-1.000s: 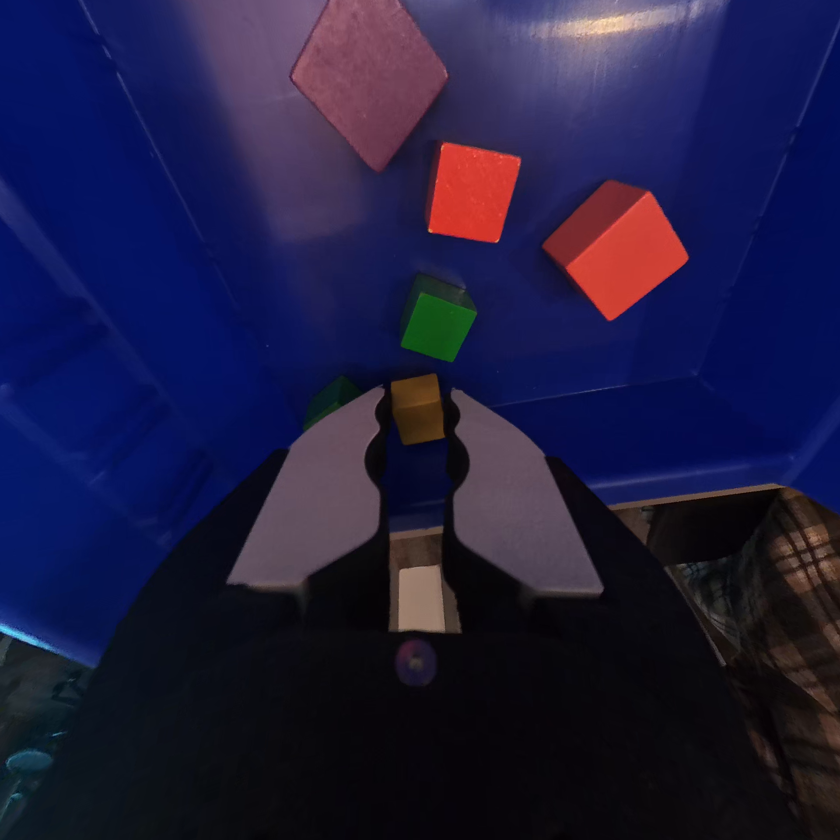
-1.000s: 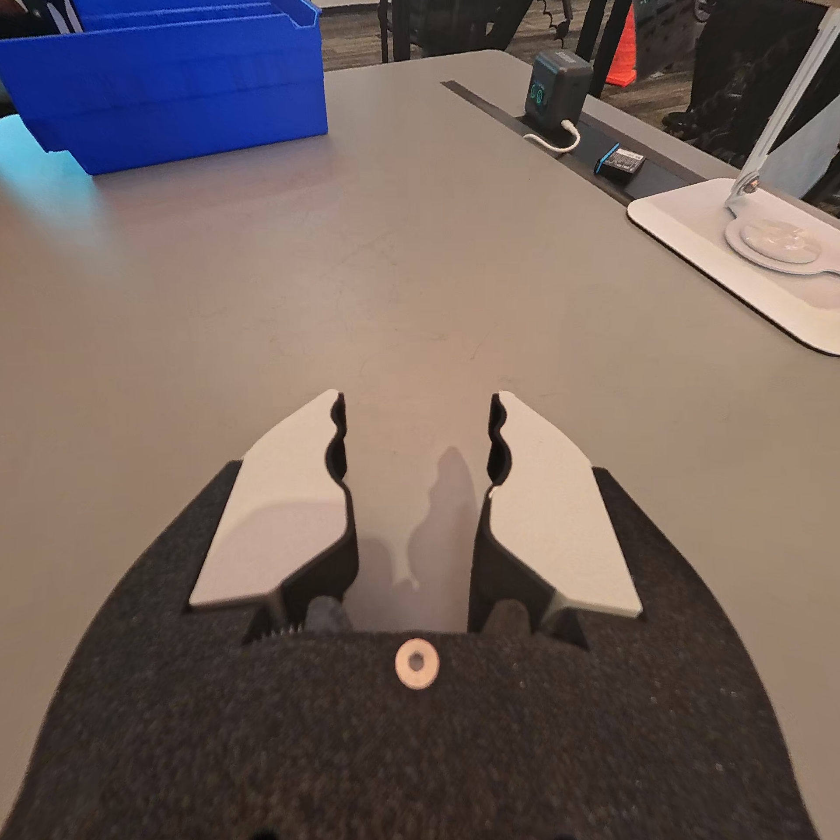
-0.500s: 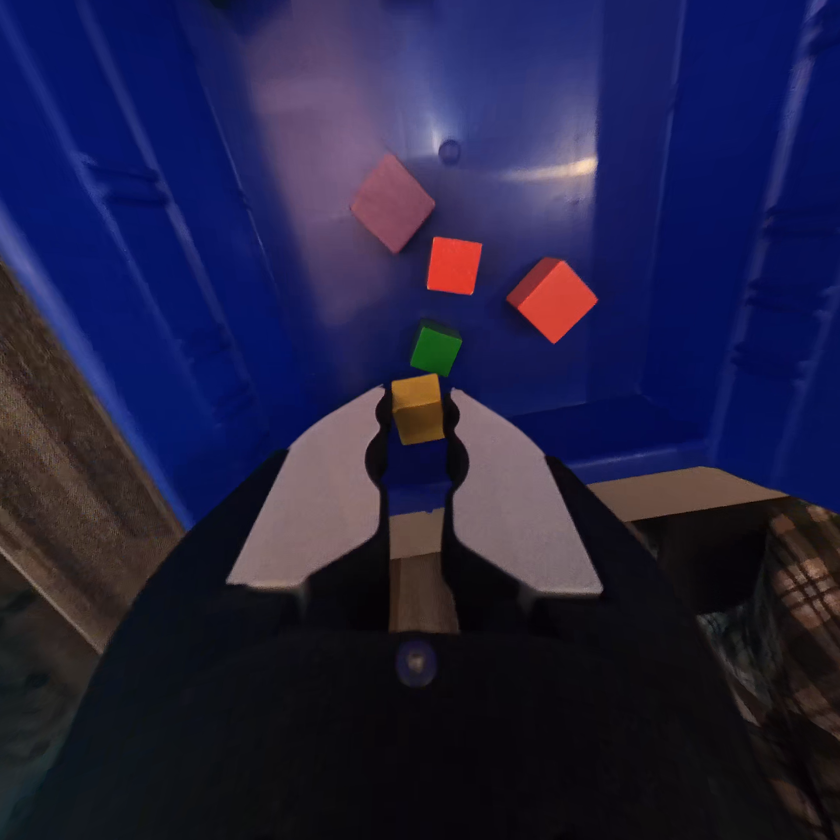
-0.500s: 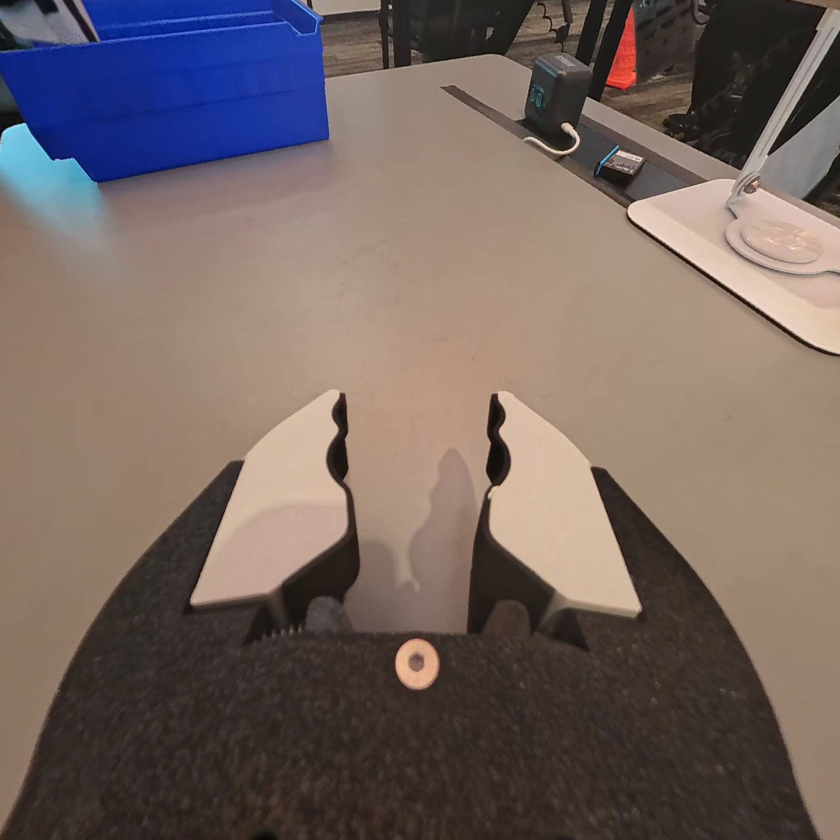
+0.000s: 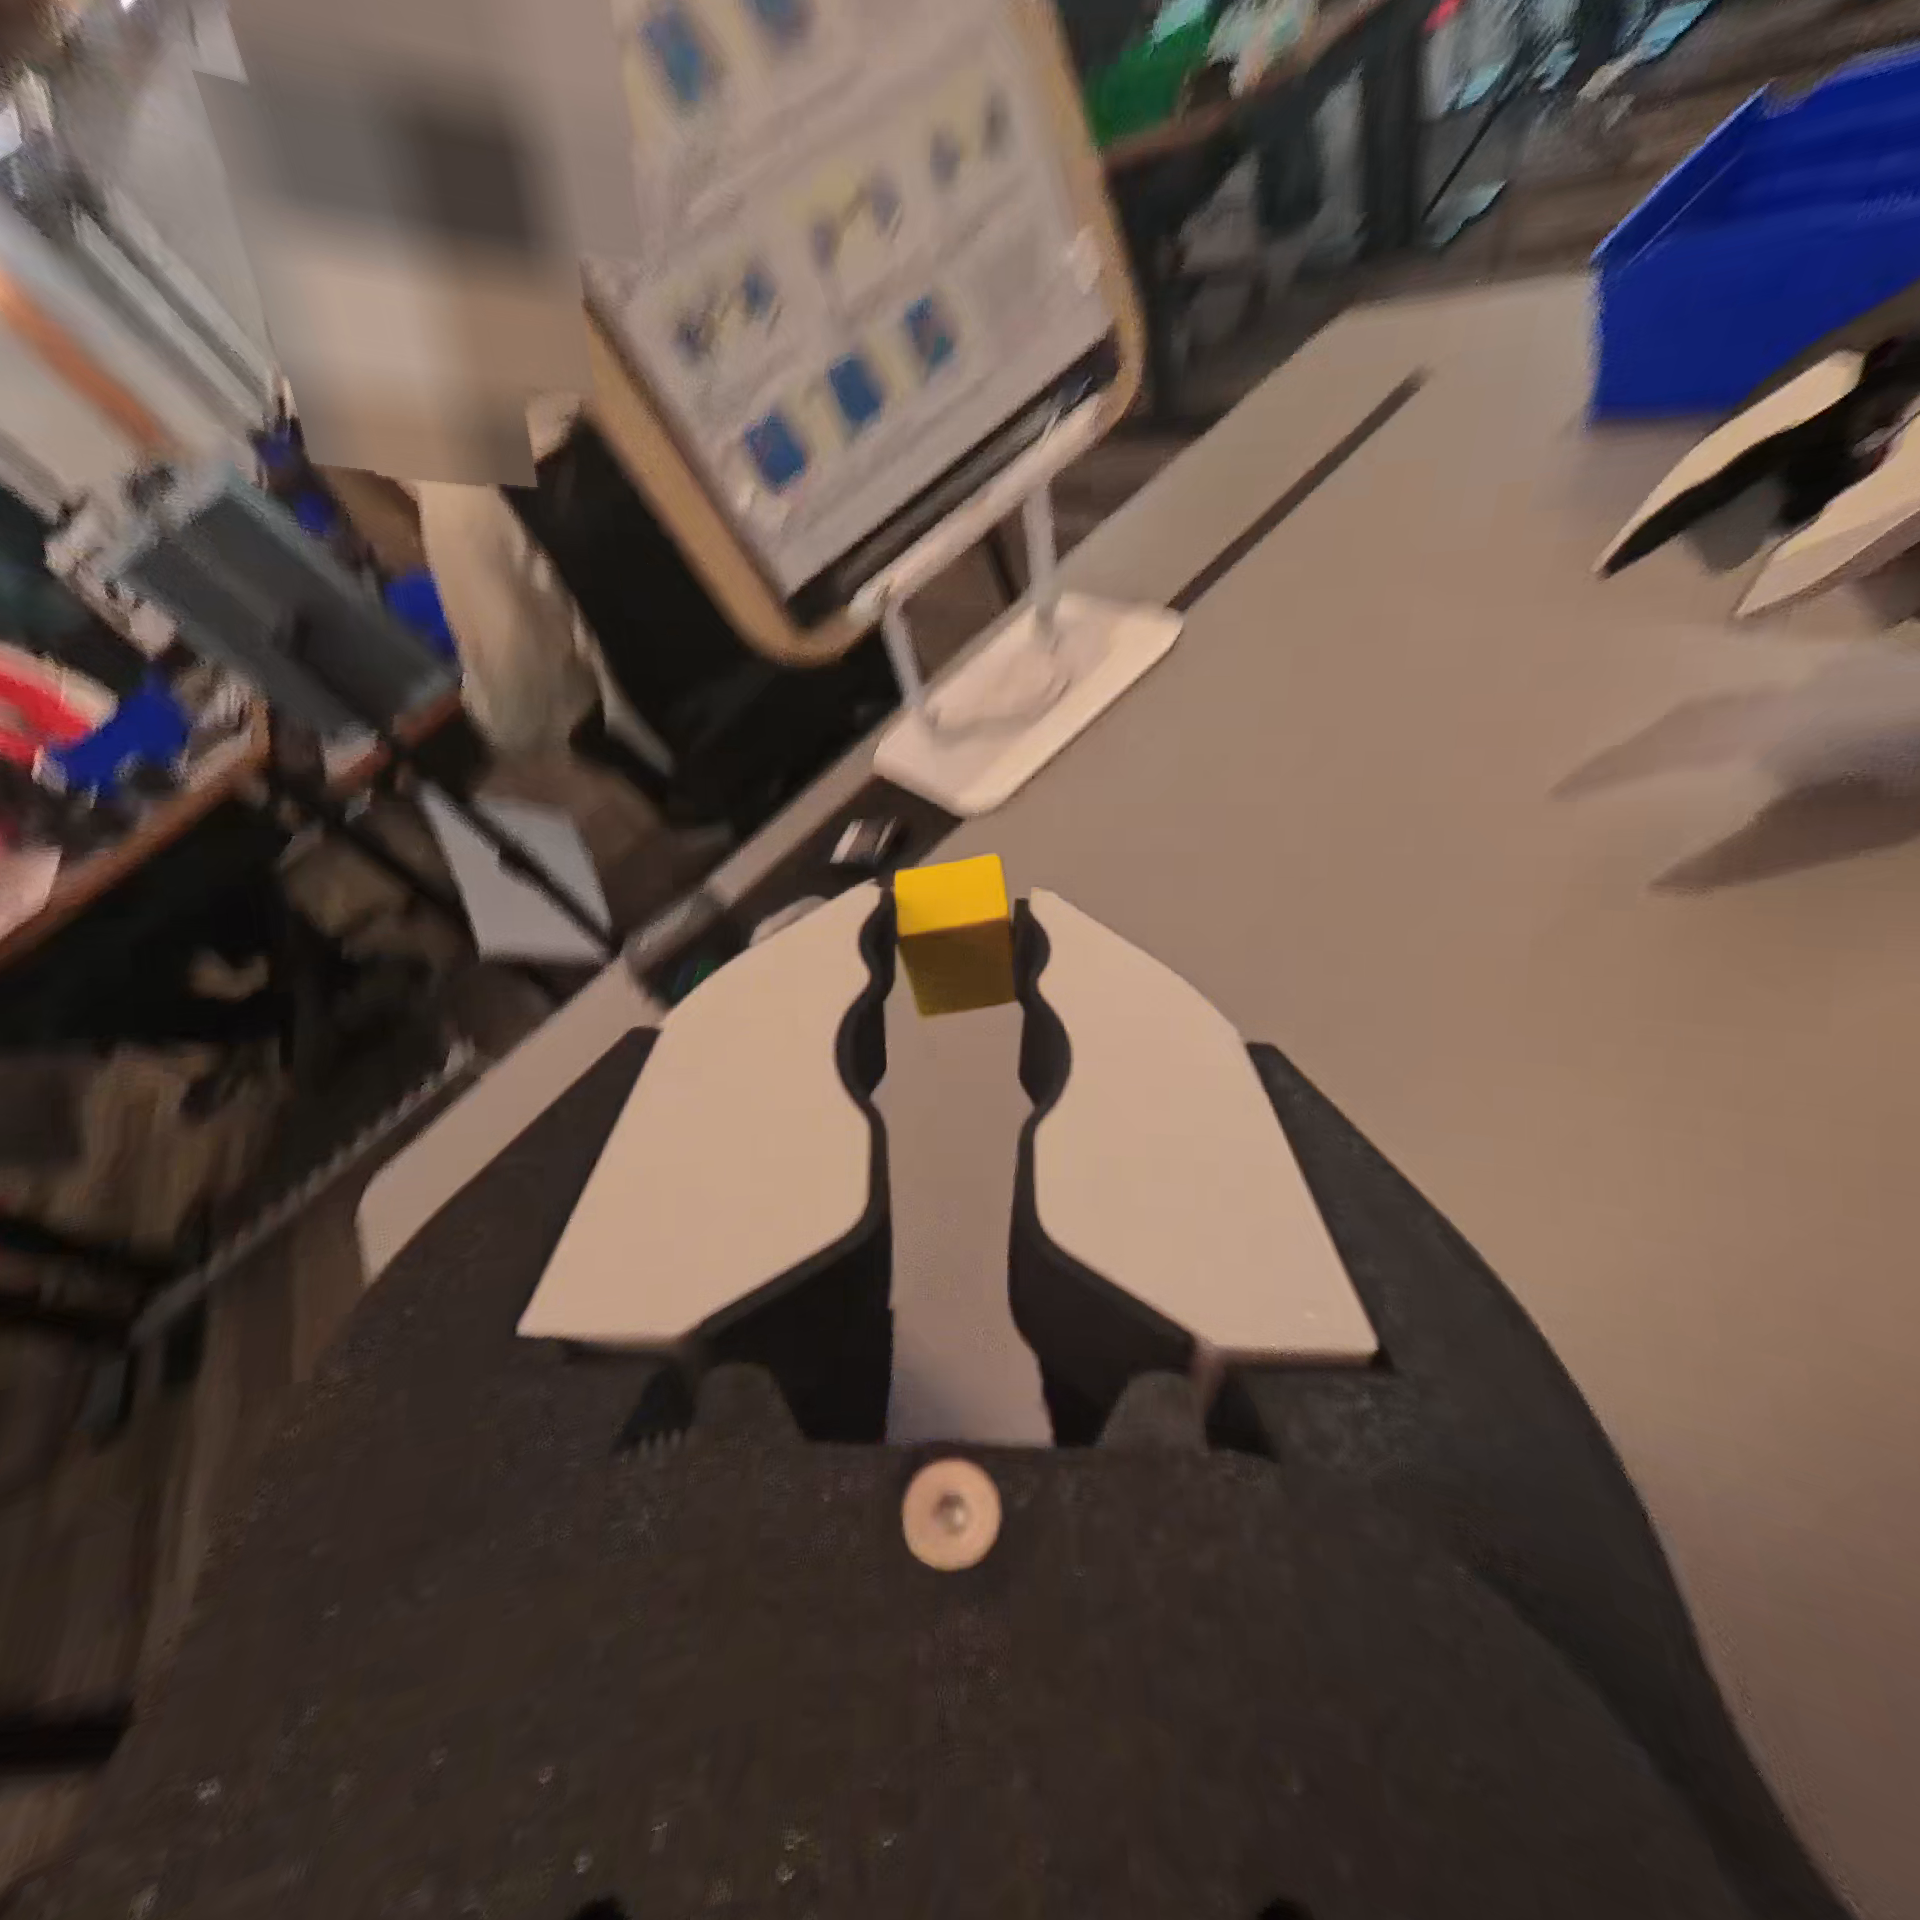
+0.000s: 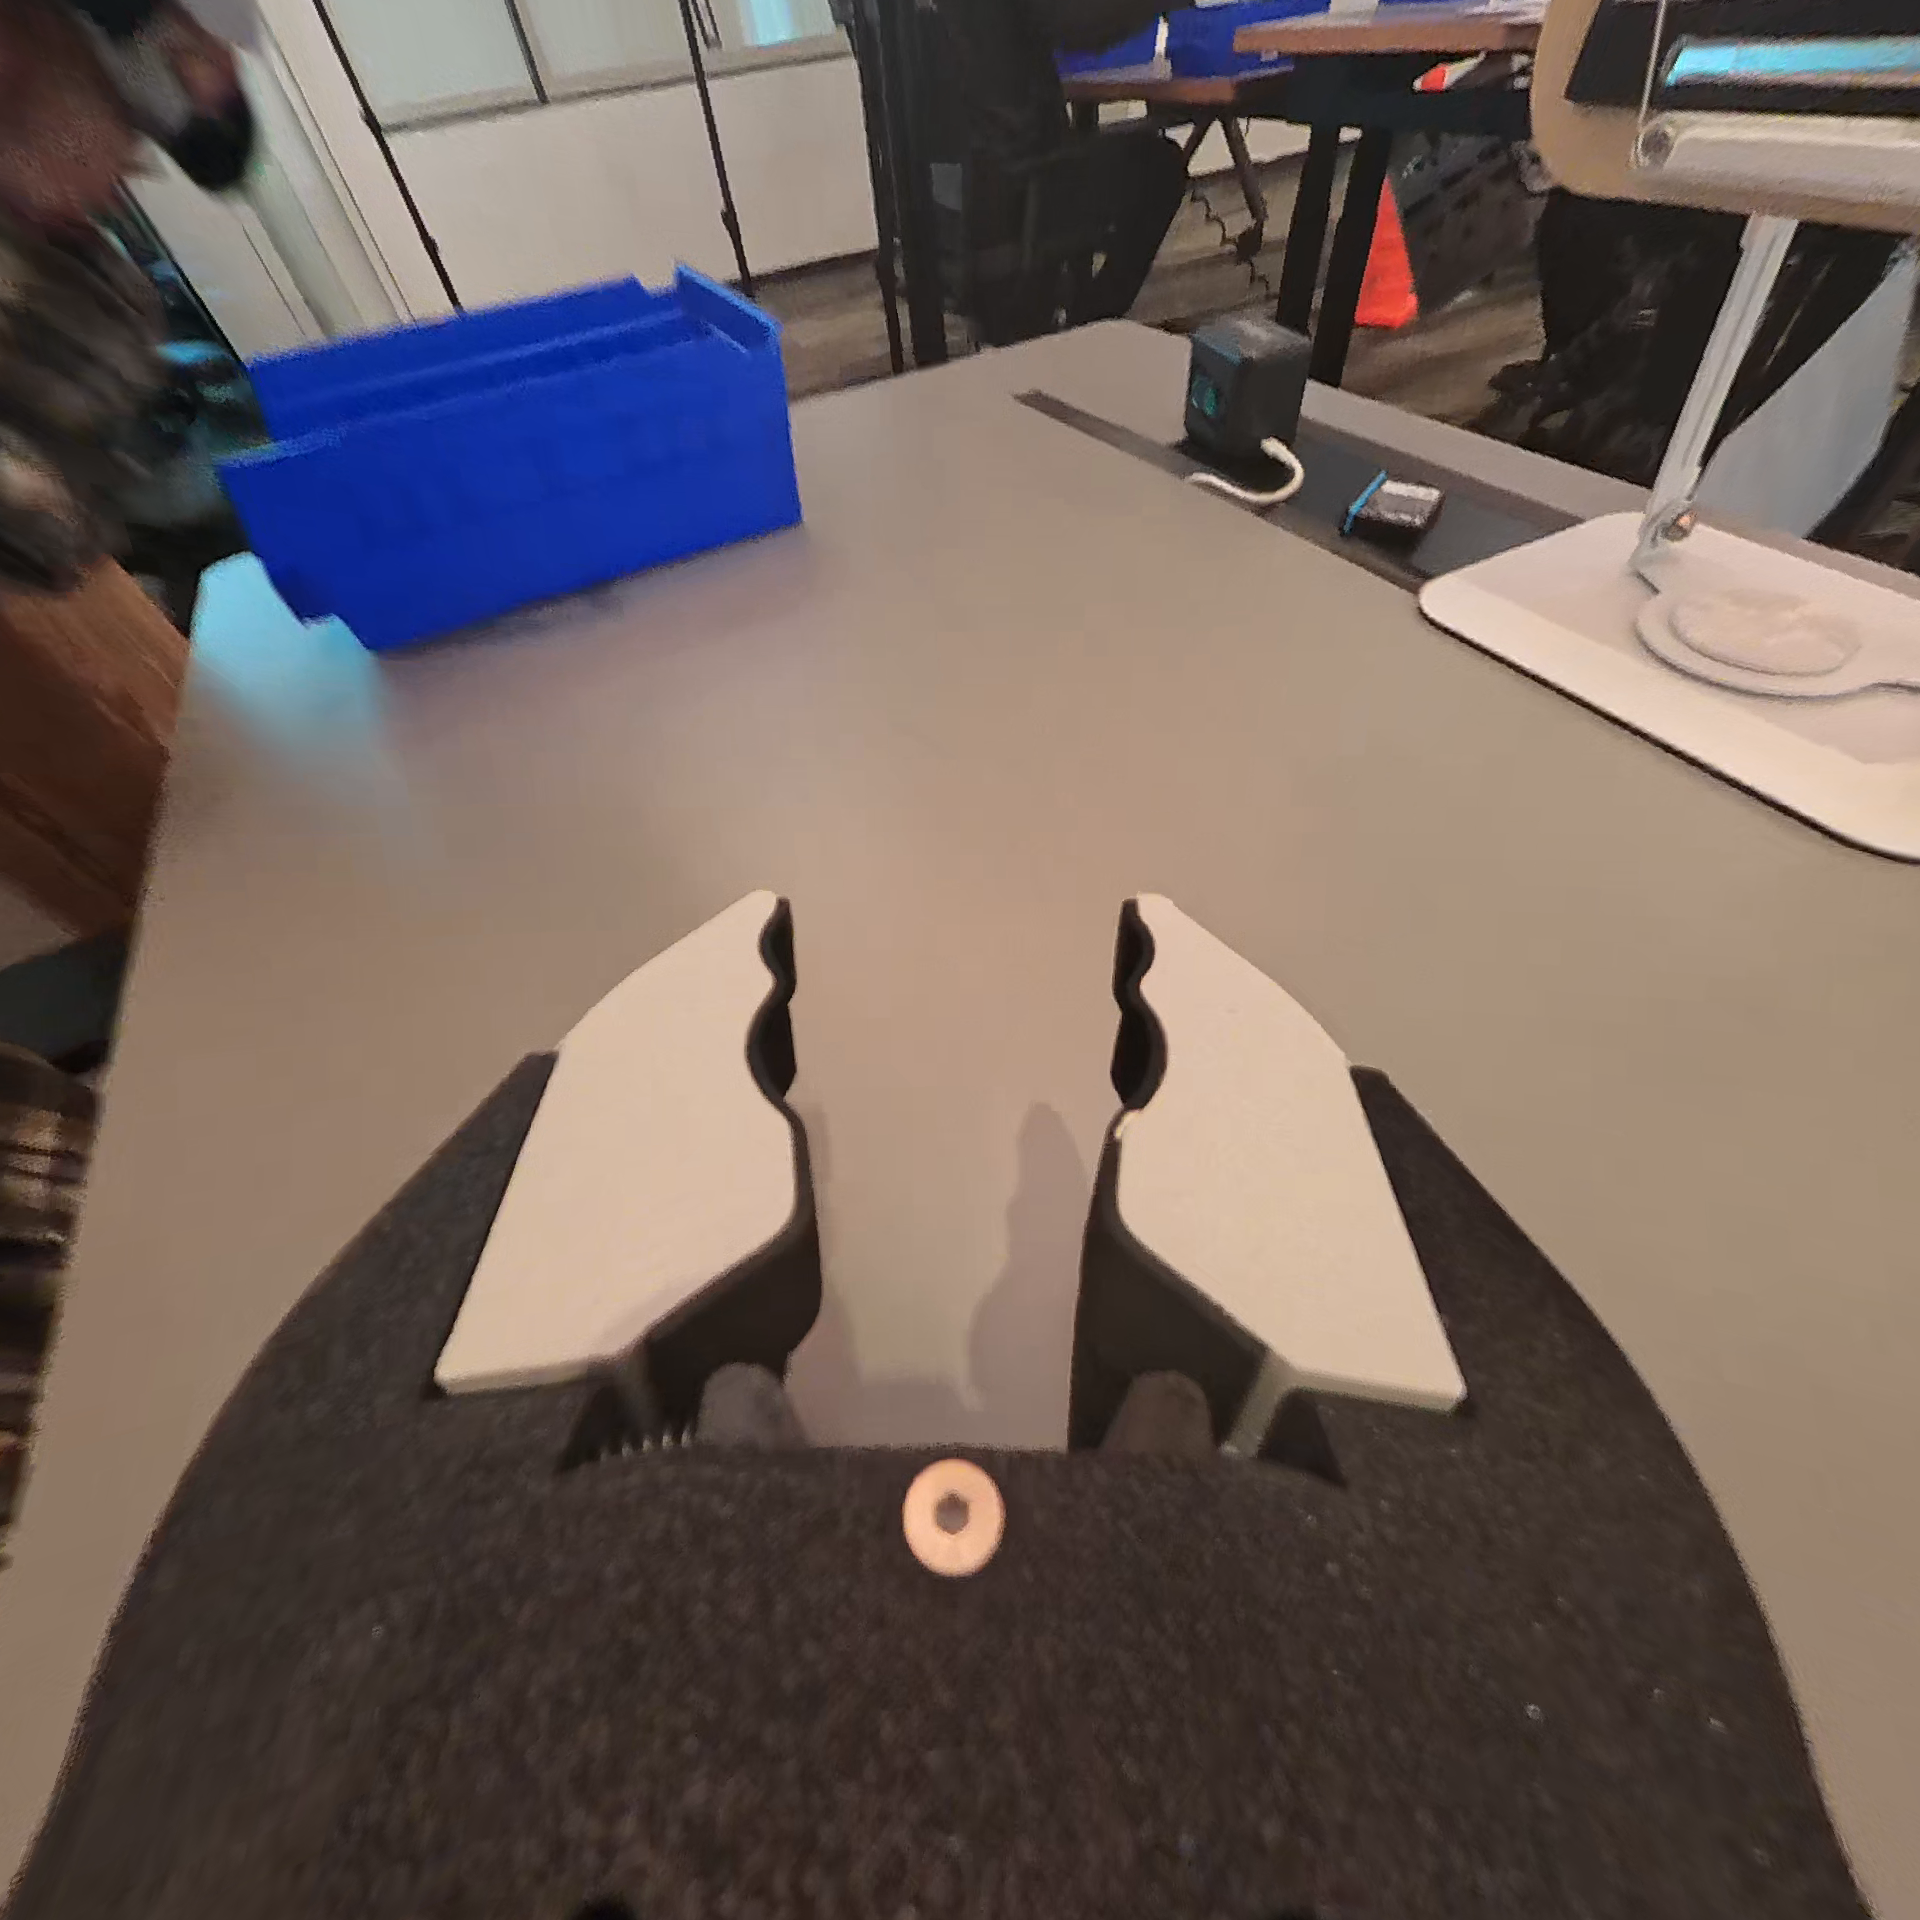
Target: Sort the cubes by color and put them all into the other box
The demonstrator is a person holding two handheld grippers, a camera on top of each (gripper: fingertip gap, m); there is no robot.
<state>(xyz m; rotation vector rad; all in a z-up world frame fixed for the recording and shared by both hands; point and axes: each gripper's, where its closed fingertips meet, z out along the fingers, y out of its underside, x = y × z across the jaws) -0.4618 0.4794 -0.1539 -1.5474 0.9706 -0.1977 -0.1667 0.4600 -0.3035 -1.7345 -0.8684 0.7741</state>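
Observation:
My left gripper (image 5: 954,935) is shut on a small yellow cube (image 5: 954,933), held at the fingertips above the grey table (image 5: 1351,1039). The left wrist view is blurred. A blue box (image 5: 1756,239) shows at its upper right, with my right gripper (image 5: 1766,509) in front of it. In the right wrist view my right gripper (image 6: 954,935) is open and empty, low over the table (image 6: 987,727). A blue box (image 6: 520,468) stands at the far left of the table. The other cubes are out of view.
A white stand base (image 6: 1683,665) lies at the table's right, carrying a board with pictures (image 5: 862,270). A dark cable channel (image 6: 1351,488) holds a small black device (image 6: 1245,400). The table's left edge (image 6: 135,883) is close. A person stands at the left (image 6: 62,343).
My left gripper has lifted the yellow cube out of the blue box and swung to face across the table. The right gripper has tilted up a little and stays open.

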